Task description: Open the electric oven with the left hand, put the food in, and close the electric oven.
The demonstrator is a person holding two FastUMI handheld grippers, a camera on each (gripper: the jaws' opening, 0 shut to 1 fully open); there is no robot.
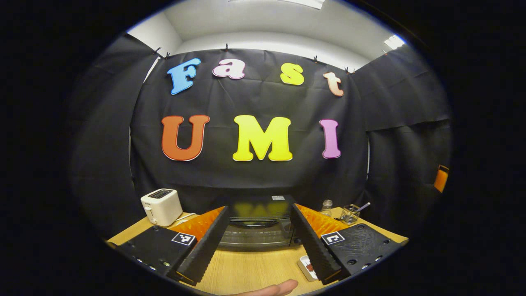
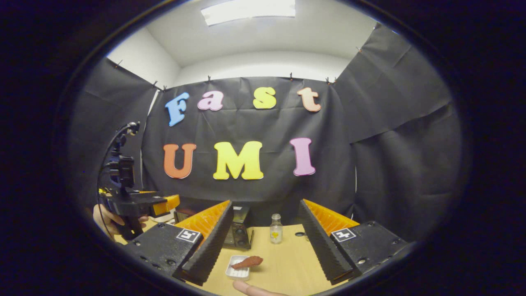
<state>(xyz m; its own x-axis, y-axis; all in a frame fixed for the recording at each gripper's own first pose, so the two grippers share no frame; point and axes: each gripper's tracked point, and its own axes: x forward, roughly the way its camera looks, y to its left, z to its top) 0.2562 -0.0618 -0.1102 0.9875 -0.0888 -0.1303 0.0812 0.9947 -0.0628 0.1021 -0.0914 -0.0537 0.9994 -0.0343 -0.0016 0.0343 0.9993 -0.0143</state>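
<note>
The black electric oven (image 1: 259, 224) stands on the wooden table (image 1: 246, 269) with its door closed, straight ahead of my left gripper (image 1: 261, 274). That gripper is open and holds nothing, still short of the oven. A small white dish (image 2: 239, 271) carries a reddish-brown piece of food (image 2: 248, 262). It lies just in front of my open right gripper (image 2: 265, 274), near its left finger. In the left gripper view the dish (image 1: 306, 265) peeks out beside the right finger. In the right gripper view, the left gripper (image 2: 164, 204) hovers at the left, held by a hand (image 2: 102, 220), and part of the oven (image 2: 240, 231) is visible.
A white toaster (image 1: 161, 206) sits left of the oven. A small glass bottle (image 1: 326, 207) and a glass holder with a utensil (image 1: 350, 213) stand to its right. The bottle (image 2: 276, 229) is beyond the dish. A person's fingertip (image 1: 275, 289) rests at the table's near edge.
</note>
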